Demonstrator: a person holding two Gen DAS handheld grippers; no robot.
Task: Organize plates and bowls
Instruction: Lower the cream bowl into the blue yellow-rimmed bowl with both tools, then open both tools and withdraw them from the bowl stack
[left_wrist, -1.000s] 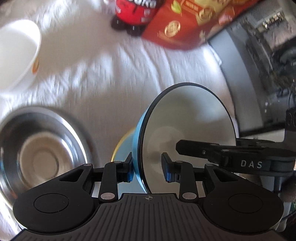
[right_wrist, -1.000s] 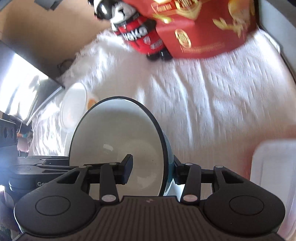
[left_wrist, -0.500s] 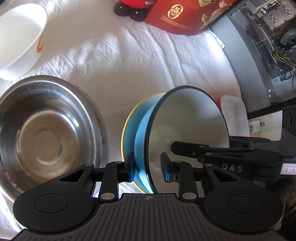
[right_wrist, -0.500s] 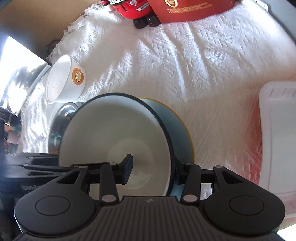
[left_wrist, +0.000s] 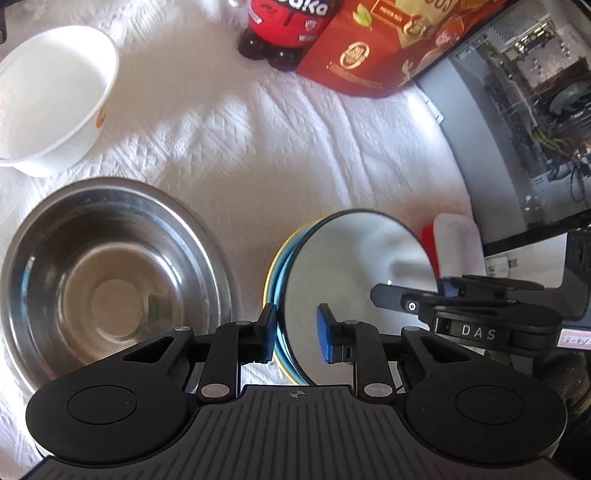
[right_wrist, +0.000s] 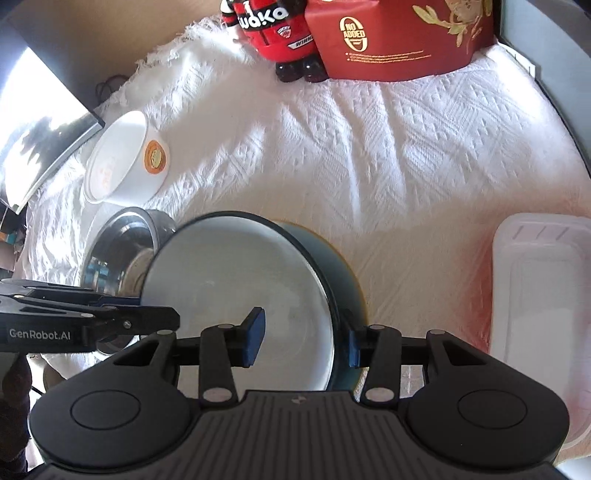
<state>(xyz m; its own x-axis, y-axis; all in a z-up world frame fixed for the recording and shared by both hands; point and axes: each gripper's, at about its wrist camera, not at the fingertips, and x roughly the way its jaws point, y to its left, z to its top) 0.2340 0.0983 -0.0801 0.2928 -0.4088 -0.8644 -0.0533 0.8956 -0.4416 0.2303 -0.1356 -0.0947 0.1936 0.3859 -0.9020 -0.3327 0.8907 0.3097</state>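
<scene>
A blue bowl (left_wrist: 354, 266) (right_wrist: 236, 280) with a white inside and a dark rim leans tilted in a yellow-rimmed bowl (left_wrist: 271, 273) (right_wrist: 343, 266) on the white cloth. My right gripper (right_wrist: 304, 339) (left_wrist: 410, 291) is shut on its wall, one pad inside and one outside. On the opposite side my left gripper (left_wrist: 296, 332) (right_wrist: 155, 310) straddles the rim. Its jaws are closing, and white shows between the inner pad and the rim.
A steel bowl (left_wrist: 110, 280) (right_wrist: 122, 251) sits left of the stack, a white bowl (left_wrist: 51, 96) (right_wrist: 122, 162) beyond it. A clear plastic container (right_wrist: 543, 295) lies at the right. A red box (right_wrist: 399, 40) and a red toy (right_wrist: 273, 29) stand at the back, a computer case (left_wrist: 517, 92) at the right edge.
The blue bowl has come down from nearly upright into the yellow-rimmed bowl. The left jaws have narrowed around its rim. The right grip looks the same.
</scene>
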